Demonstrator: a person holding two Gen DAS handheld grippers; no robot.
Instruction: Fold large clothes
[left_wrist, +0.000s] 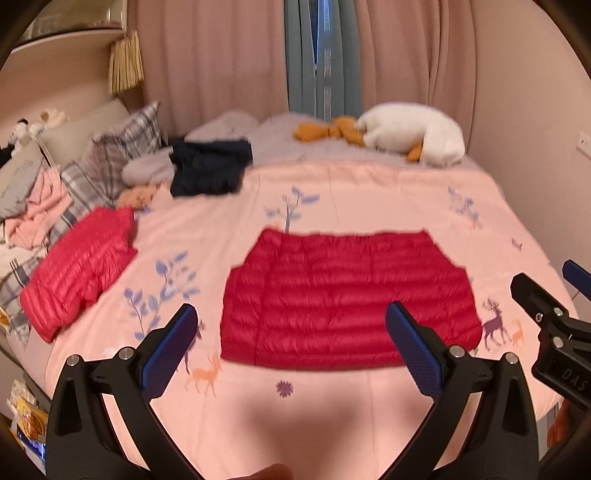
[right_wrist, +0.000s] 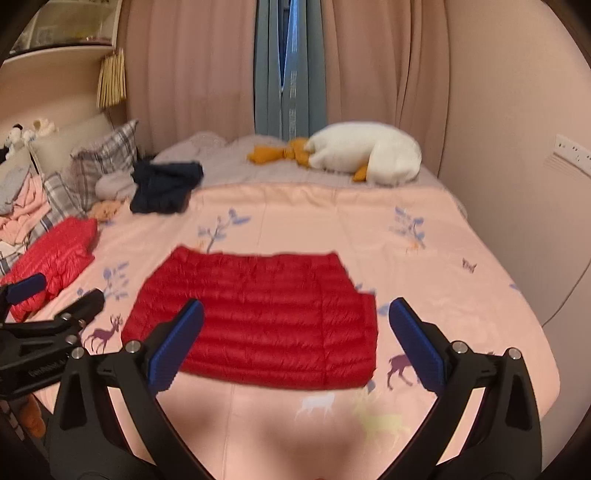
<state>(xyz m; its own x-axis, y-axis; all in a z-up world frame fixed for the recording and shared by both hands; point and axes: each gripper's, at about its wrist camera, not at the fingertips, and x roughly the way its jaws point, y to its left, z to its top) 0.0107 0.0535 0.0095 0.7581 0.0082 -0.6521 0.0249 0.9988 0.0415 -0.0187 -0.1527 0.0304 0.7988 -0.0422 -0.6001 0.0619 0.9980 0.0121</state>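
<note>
A red quilted down jacket (left_wrist: 347, 299) (right_wrist: 258, 317) lies folded into a flat block on the pink bedspread (left_wrist: 332, 199) (right_wrist: 314, 214), its near edge towards me. My left gripper (left_wrist: 291, 332) hovers above its near edge, open and empty. My right gripper (right_wrist: 295, 328) is also open and empty, over the jacket's near right part. The right gripper's body (left_wrist: 554, 325) shows at the right edge of the left wrist view. At the left edge of the right wrist view is the left gripper's body (right_wrist: 44, 325).
A second red down jacket (left_wrist: 81, 269) (right_wrist: 55, 258) lies folded at the left. A dark navy garment (left_wrist: 210, 166) (right_wrist: 166, 188) sits further back. Plaid pillows (left_wrist: 122, 147) and loose clothes crowd the headboard. A white goose plush (left_wrist: 410, 129) (right_wrist: 365, 155) lies by the curtains.
</note>
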